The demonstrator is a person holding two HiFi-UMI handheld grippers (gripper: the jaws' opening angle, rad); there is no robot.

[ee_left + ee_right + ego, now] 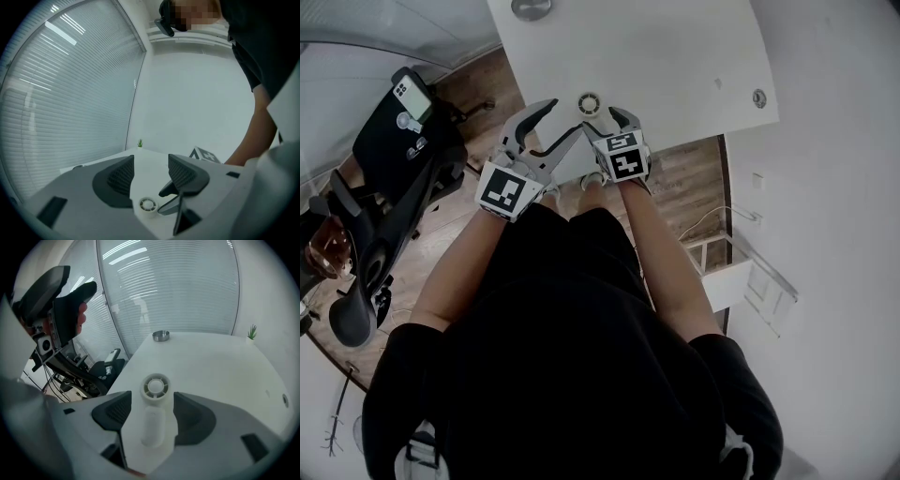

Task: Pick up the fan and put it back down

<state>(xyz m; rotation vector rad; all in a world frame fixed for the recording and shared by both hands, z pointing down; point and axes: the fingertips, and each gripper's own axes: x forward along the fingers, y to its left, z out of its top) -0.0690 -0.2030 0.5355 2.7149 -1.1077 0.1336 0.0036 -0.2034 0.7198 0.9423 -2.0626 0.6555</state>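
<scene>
The fan (156, 386) lay flat on the table (225, 362), handle between the right gripper's (152, 409) spread jaws, neither pad touching. Advised: centre on the handle, then close squarely. The left gripper (151, 174) stood spread, empty.

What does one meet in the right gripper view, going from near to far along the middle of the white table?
fan → round metal dish → window blinds
</scene>
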